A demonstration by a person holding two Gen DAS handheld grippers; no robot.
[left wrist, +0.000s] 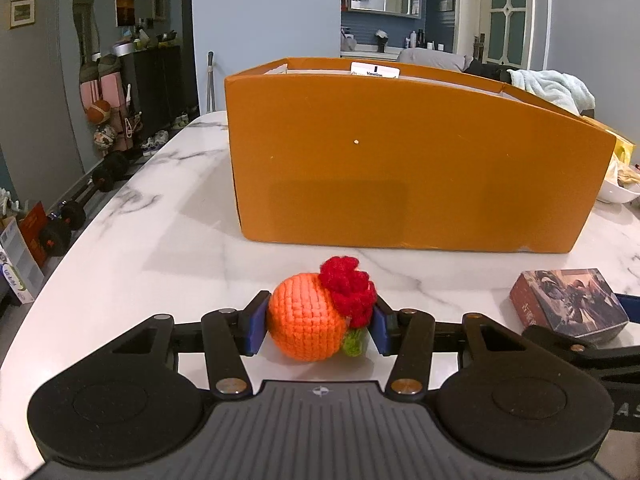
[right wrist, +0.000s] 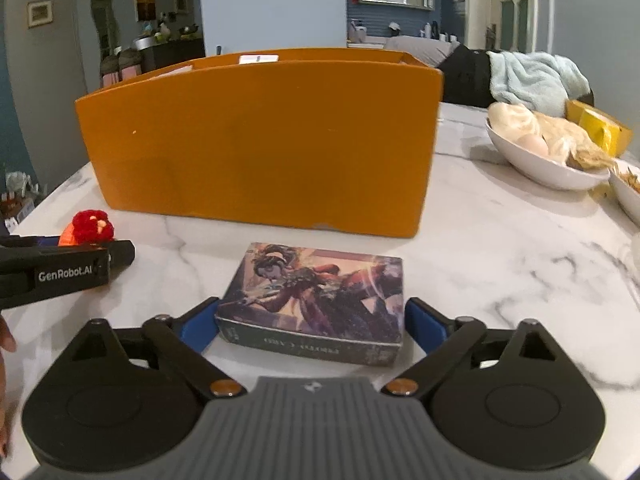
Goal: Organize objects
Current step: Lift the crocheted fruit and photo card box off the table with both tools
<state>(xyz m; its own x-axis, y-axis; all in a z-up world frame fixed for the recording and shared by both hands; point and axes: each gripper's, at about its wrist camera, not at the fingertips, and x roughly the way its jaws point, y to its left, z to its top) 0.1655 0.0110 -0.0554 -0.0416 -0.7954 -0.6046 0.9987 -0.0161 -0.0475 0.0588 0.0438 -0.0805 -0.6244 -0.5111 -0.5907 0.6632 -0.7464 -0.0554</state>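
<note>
In the left wrist view, the left gripper (left wrist: 320, 320) is seen clamped on a crocheted orange ball (left wrist: 306, 318) topped with a red woollen flower. The blue pads are pressed against its two sides while it sits on the bench (left wrist: 180, 208), near the front edge. The grip seems to be taken low so that the soft ball can be lifted without slipping. An open orange box (left wrist: 400, 160) stands just behind, probably as the place where things are to be gathered.

In the right wrist view, the right gripper (right wrist: 312, 322) is held apart around a card box (right wrist: 316, 296). One pad lies close to each short side, and firm contact cannot be made out. The card box lies flat in front of the orange box (right wrist: 260, 140). A bowl (right wrist: 540, 164) of food is kept towards the right edge.
</note>
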